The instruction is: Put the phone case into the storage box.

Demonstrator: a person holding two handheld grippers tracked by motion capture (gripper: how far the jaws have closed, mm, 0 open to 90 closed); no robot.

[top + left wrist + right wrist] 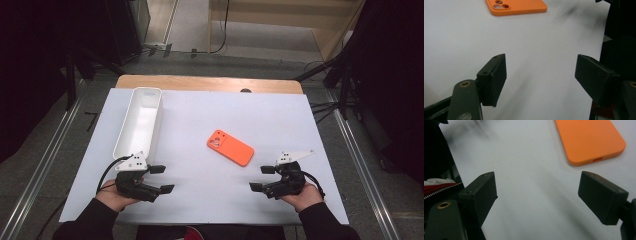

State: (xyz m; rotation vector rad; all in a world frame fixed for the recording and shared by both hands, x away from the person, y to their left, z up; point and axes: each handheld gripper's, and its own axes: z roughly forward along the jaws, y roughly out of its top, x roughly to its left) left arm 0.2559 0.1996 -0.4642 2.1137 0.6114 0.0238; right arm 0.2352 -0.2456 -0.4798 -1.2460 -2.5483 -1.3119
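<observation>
Phone flat, camera end far-left, long axis diagonal.
Lies ahead of both grippers, left and right, jaws apart, gripping nothing; tray beyond left jaws.

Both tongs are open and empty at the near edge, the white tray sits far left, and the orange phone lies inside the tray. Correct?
Not quite. The phone lies on the white sheet, right of the tray and clear of it, as the high view shows. The rest holds: left tongs and right tongs are open and empty at the near edge.
</observation>
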